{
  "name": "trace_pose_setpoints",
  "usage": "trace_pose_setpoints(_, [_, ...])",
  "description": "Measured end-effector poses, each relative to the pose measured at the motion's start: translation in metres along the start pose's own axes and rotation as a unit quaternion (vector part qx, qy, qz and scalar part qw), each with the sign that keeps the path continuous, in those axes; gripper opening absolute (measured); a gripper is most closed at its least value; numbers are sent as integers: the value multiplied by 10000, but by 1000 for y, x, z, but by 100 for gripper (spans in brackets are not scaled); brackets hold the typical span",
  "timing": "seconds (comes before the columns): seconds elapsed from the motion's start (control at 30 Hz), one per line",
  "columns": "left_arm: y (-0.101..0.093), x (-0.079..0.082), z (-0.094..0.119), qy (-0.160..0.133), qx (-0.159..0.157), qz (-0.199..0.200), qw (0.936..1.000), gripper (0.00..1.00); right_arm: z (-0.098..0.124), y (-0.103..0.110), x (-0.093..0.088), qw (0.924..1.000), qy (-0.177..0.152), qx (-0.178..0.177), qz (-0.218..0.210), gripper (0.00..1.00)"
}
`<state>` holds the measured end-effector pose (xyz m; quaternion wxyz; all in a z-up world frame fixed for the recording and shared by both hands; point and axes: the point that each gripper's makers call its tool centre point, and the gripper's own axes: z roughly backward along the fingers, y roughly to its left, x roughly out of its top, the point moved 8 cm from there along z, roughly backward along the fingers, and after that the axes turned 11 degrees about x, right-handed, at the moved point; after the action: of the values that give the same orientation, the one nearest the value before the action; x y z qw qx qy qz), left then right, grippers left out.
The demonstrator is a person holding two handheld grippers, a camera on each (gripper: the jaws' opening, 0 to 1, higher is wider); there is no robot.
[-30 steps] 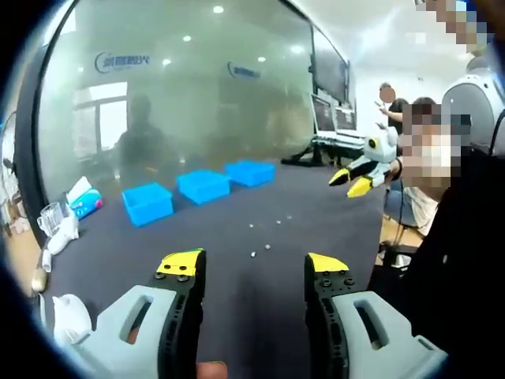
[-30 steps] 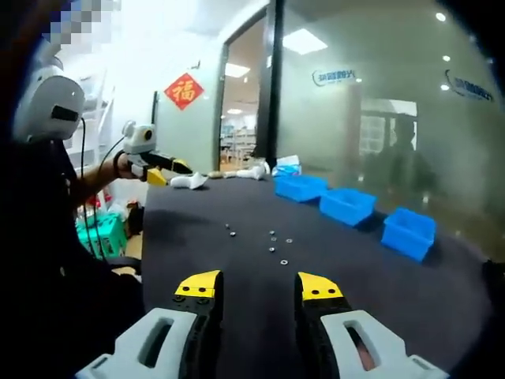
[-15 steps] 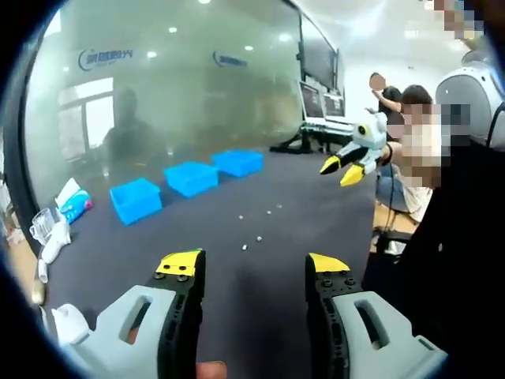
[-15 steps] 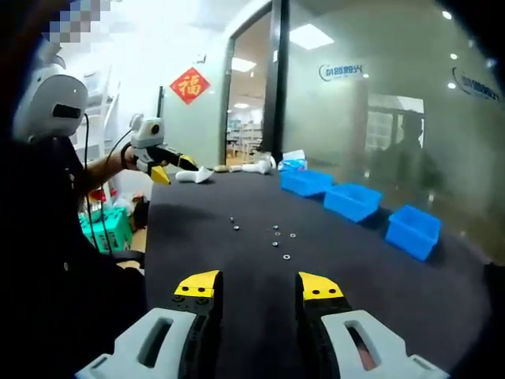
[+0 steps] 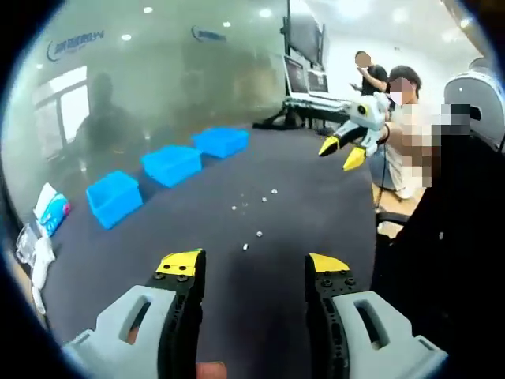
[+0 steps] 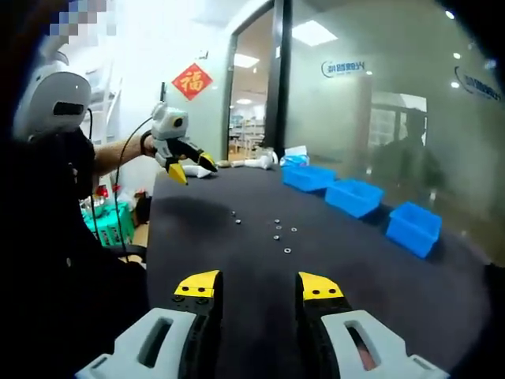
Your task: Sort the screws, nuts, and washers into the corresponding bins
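While blue bins (image 5: 170, 164) line dark table (image 5: 260, 316), glass wall (image 5: 118, 95) behind.

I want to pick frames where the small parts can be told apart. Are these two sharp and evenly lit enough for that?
Left gripper view: fisheye bends the table edge; the parts are pale specks, type unreadable; the glass wall is hazy with ceiling-light reflections. Right gripper view: parts equally tiny, bright doorway washes out, bins clear.
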<state>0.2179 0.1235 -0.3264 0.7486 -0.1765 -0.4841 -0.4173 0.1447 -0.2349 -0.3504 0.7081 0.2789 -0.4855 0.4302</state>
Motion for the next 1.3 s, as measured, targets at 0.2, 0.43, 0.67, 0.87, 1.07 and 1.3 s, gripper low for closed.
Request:
trace_pose_setpoints(0.2, [-3, 4, -25, 297, -383, -133, 9987, 48, 0, 0, -2, 10000, 61, 21, 16, 33])
trace_pose_setpoints(0.43, [-4, 5, -49, 558, -574, -361, 9961, 46, 0, 1, -5, 10000, 86, 27, -9, 33])
trace_pose_setpoints(0.67, [-11, 2, -63, 1002, -723, -469, 9912, 41, -1, 4, -7, 9999, 142, 48, -10, 33])
trace_pose_setpoints(0.87, [-10, -4, -75, 1282, -703, -524, 9879, 37, -2, 5, -11, 9998, 160, 71, -3, 33])
trace_pose_setpoints(1.07, [-11, -6, -85, 1332, -628, -533, 9877, 27, -1, 6, -13, 9999, 122, 55, -19, 33])
trace_pose_setpoints(1.3, [-15, -9, -89, 1427, -644, -639, 9856, 19, 2, 7, -16, 9999, 124, 24, -37, 33])
